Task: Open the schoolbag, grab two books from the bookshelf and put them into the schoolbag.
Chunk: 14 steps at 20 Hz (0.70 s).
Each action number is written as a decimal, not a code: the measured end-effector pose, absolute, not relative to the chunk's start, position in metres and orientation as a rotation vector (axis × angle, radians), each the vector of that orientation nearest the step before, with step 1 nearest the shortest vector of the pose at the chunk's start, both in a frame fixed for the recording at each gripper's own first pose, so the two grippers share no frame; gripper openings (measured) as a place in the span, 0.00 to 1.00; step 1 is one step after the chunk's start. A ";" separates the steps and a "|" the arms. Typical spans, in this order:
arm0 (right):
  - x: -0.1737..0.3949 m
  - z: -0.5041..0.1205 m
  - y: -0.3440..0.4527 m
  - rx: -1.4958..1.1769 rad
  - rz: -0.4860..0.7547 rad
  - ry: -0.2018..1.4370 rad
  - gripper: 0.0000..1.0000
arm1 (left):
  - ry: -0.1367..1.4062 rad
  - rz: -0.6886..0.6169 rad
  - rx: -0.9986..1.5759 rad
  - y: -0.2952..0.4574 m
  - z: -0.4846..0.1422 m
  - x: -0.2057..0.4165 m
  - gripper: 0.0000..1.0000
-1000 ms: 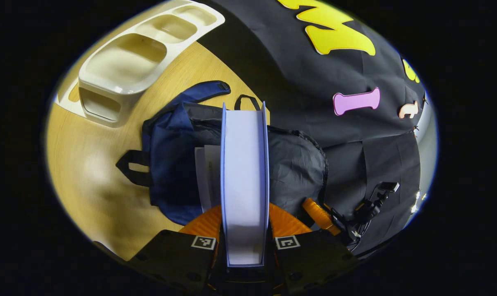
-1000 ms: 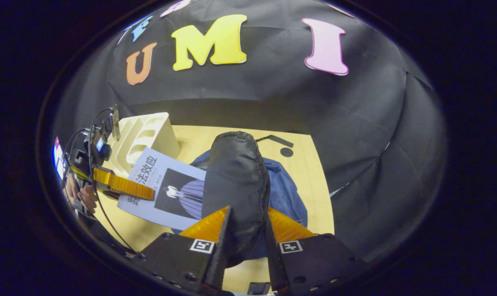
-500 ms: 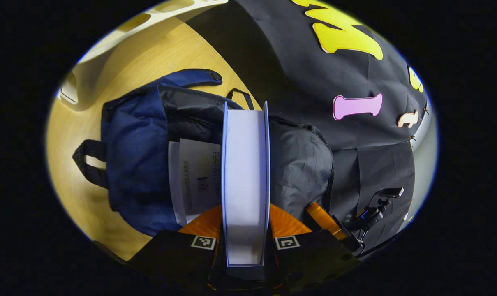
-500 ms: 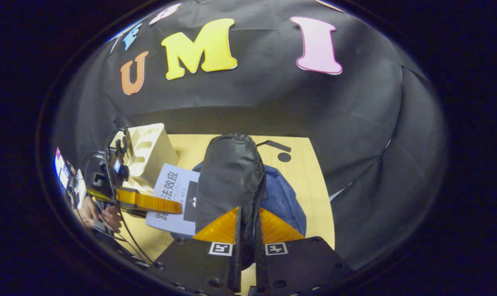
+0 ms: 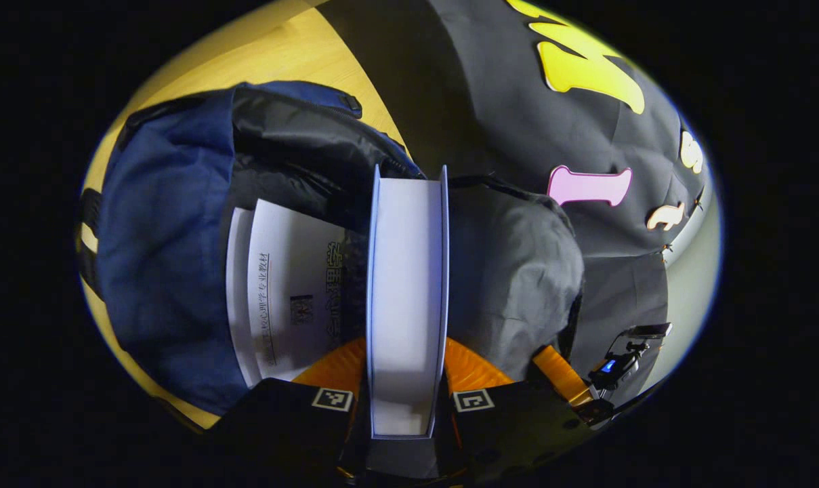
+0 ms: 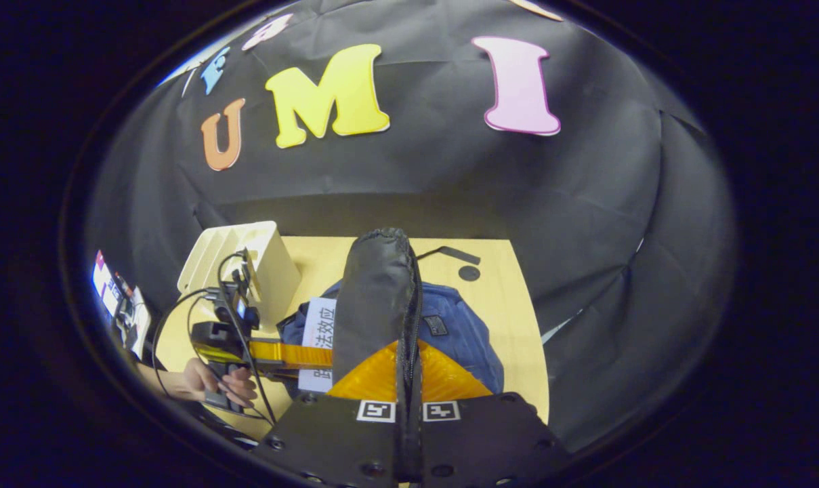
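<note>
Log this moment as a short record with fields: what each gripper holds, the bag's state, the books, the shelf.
left gripper: shut on a book, gripped edge-on, over the bag's opening
right gripper: shut on the black flap of the schoolbag, lifted upright
schoolbag: blue, lying on the wooden table, open
first book: already partly inside the bag, white cover showing
bookshelf: cream, on the table behind the bag
task stage: second book not yet released
</note>
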State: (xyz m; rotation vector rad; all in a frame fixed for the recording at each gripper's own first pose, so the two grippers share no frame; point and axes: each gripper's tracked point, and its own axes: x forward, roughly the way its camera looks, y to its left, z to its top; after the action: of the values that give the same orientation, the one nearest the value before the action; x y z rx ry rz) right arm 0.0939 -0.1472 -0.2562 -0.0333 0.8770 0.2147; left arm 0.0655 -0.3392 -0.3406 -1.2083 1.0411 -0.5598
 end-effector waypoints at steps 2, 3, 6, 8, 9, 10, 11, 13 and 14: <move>0.095 -0.256 -0.147 -0.047 0.220 0.876 0.00 | 1.055 -0.560 -1.233 -0.348 -0.351 0.066 0.40; 0.095 -0.256 -0.148 -0.049 0.217 0.875 0.00 | 1.072 -0.562 -1.249 -0.352 -0.354 0.065 0.41; 0.094 -0.258 -0.150 -0.039 0.213 0.885 0.00 | 1.117 -0.555 -1.255 -0.351 -0.360 0.063 0.47; 0.093 -0.260 -0.149 -0.029 0.212 0.890 0.00 | 1.172 -0.524 -1.222 -0.345 -0.374 0.060 0.54; 0.094 -0.261 -0.148 -0.024 0.212 0.893 0.00 | 1.209 -0.502 -1.212 -0.343 -0.379 0.058 0.70; 0.094 -0.262 -0.146 -0.022 0.213 0.896 0.00 | 1.234 -0.493 -1.219 -0.340 -0.377 0.056 0.64; 0.094 -0.263 -0.145 -0.021 0.216 0.898 0.00 | 1.257 -0.481 -1.209 -0.340 -0.377 0.053 0.66; 0.095 -0.265 -0.143 -0.019 0.217 0.902 0.00 | 1.308 -0.460 -1.151 -0.333 -0.377 0.045 0.69; 0.095 -0.266 -0.142 -0.017 0.216 0.904 0.00 | 1.325 -0.447 -1.130 -0.329 -0.374 0.043 0.70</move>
State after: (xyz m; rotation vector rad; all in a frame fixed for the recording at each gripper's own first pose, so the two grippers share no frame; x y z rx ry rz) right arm 0.0948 -0.1415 -0.2655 -0.0168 0.9036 0.2165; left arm 0.0430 -0.3292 -0.3741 -1.1302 1.3247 -0.4472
